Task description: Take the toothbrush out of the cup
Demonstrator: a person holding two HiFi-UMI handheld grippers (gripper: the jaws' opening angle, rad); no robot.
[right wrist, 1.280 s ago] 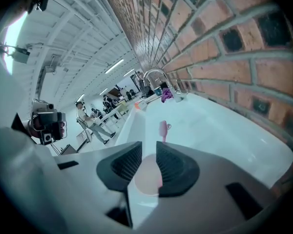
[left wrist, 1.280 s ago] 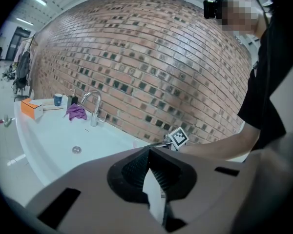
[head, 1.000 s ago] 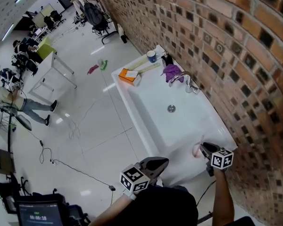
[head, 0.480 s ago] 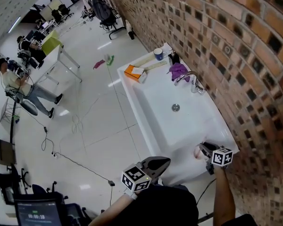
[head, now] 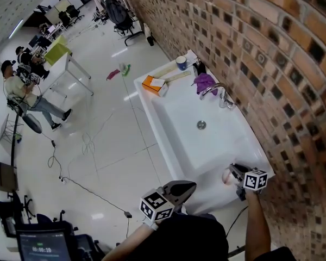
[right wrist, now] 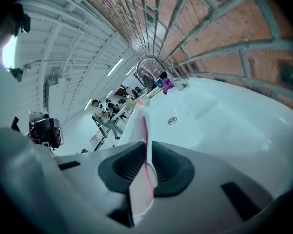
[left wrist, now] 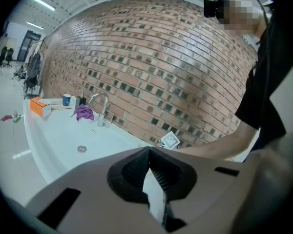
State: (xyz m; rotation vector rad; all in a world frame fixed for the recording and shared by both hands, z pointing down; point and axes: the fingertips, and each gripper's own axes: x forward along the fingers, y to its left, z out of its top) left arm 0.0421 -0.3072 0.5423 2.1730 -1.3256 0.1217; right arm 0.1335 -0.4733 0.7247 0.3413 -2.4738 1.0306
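1. Your right claw point(right wrist: 146, 147) is pressed together on a slim pink toothbrush handle point(right wrist: 144, 130), which stands up out of the jaw tips. In the head view that claw point(head: 232, 170) is at the small pink cup point(head: 226, 174); whether the brush end is in the cup cannot be made out.
2. Your left claw point(left wrist: 149, 152) is pressed together with nothing in it. It hangs off the sink's near front edge, above the floor point(head: 187, 186).
3. That cup stands on the near right corner of the long white sink point(head: 157, 129). The brown brick wall point(head: 271, 64) runs close along its right side.
4. Open room lies to the left: the bare white basin reaches up to the curved metal tap point(head: 214, 88).
5. A crumpled purple cloth point(head: 205, 81), an orange box point(head: 152, 84) and a blue mug point(head: 182, 62) crowd the far end, well apart from both claws.
6. Against half a second ago, both claws and the cup sit in the same spots; only the person standing at the far left point(head: 22, 91) has shifted.
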